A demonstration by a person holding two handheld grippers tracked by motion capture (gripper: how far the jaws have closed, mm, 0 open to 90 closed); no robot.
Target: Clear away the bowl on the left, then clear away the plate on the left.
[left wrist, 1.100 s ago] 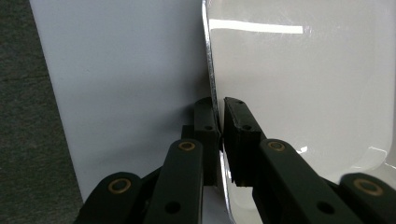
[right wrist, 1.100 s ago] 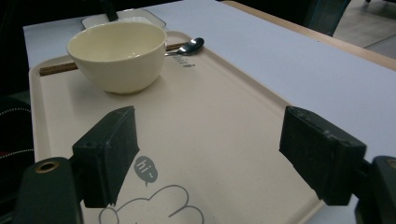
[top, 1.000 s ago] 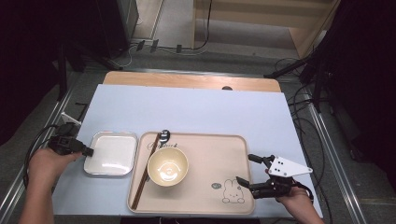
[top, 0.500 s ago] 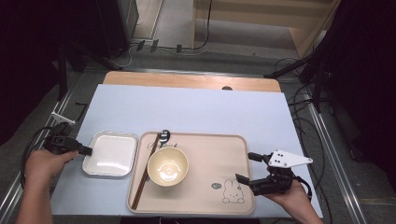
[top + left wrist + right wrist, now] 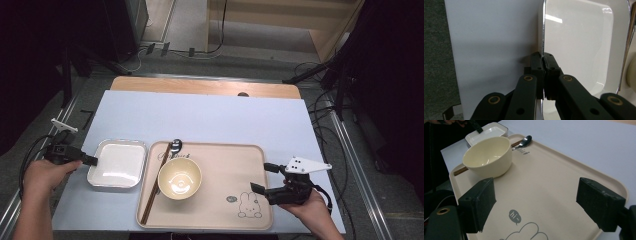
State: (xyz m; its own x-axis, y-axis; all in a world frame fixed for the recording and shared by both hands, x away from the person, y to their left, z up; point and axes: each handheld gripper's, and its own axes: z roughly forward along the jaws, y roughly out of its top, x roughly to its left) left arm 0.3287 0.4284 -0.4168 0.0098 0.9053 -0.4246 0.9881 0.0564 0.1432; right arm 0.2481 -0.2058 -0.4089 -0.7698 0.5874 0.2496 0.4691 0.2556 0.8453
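Observation:
A white square plate point(image 5: 117, 162) lies on the pale blue table mat, left of a beige tray point(image 5: 225, 165). My left gripper point(image 5: 92, 161) is shut on the plate's left rim. In the left gripper view both pads pinch that rim point(image 5: 543, 60), and the plate point(image 5: 579, 50) spreads to the right. On the tray stand a cream bowl point(image 5: 179, 178), brown chopsticks point(image 5: 154, 192) and a spoon point(image 5: 176, 146). My right gripper point(image 5: 265, 177) hovers open over the tray's right part. Between its wide jaws point(image 5: 539, 203) is only bare tray, with the bowl point(image 5: 487, 155) farther off.
The tray point(image 5: 564, 170) has a rabbit print point(image 5: 246, 205) near its front right corner. A wooden strip point(image 5: 205, 86) runs along the table's far edge. Cables lie on the floor on both sides. The mat point(image 5: 210, 117) behind the tray is bare.
The right gripper has tipped up slightly over the tray's edge. The plate, bowl and left gripper stay where they were.

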